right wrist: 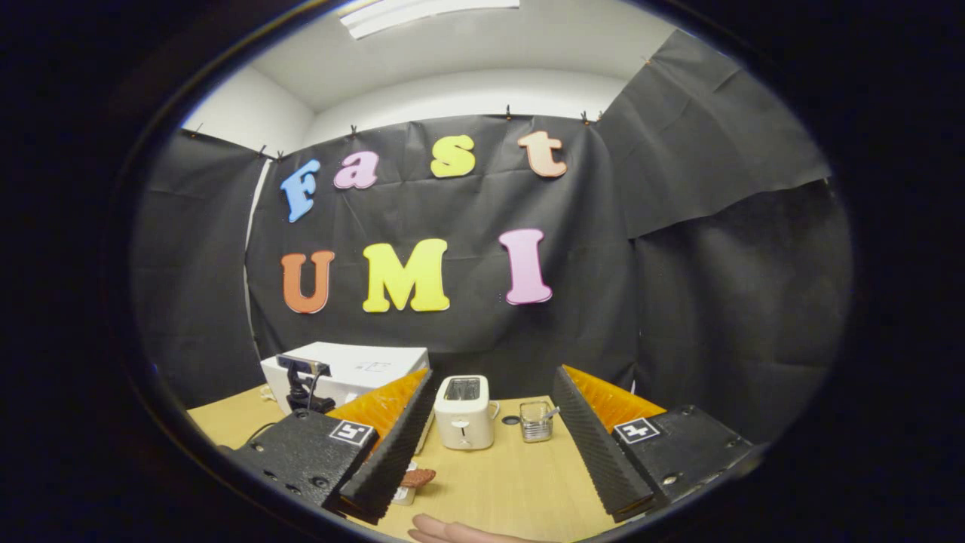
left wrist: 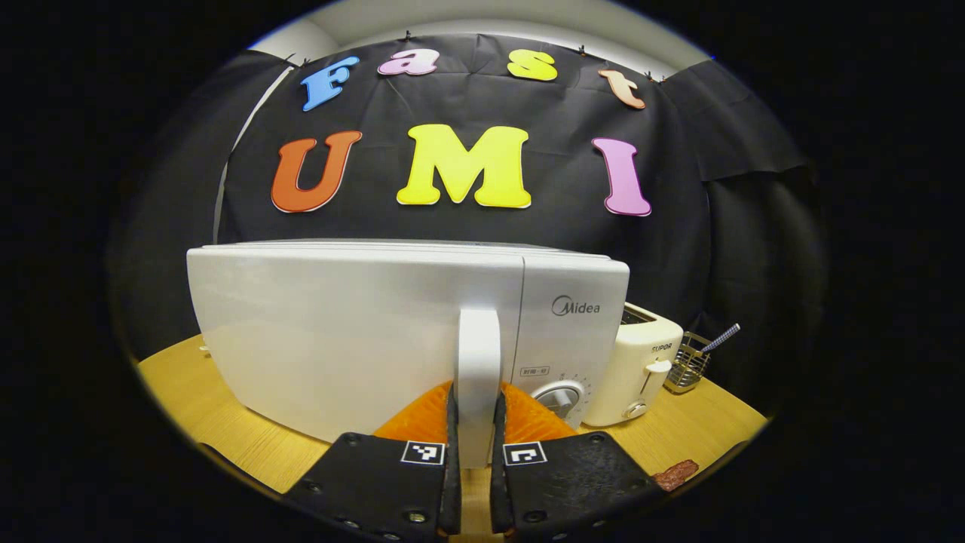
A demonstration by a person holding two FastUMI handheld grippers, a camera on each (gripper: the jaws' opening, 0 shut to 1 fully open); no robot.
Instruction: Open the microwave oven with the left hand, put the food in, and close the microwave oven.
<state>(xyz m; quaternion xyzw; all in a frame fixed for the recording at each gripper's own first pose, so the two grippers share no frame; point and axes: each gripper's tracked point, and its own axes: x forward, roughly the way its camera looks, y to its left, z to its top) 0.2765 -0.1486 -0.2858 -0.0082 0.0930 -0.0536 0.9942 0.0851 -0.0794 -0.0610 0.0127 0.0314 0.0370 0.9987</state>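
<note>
Bare table (right wrist: 497, 483) before toaster (right wrist: 463, 413); microwave (right wrist: 354, 369) blocks the left side

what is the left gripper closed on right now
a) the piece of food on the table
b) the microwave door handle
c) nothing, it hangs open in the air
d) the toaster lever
b: in the left gripper view the left gripper has both fingers pressed against the sides of the upright white door handle of the microwave, while the toaster stands apart beside it.

Glossy plastic microwave (left wrist: 339, 332) — wood-grain table (left wrist: 678, 430)
</note>
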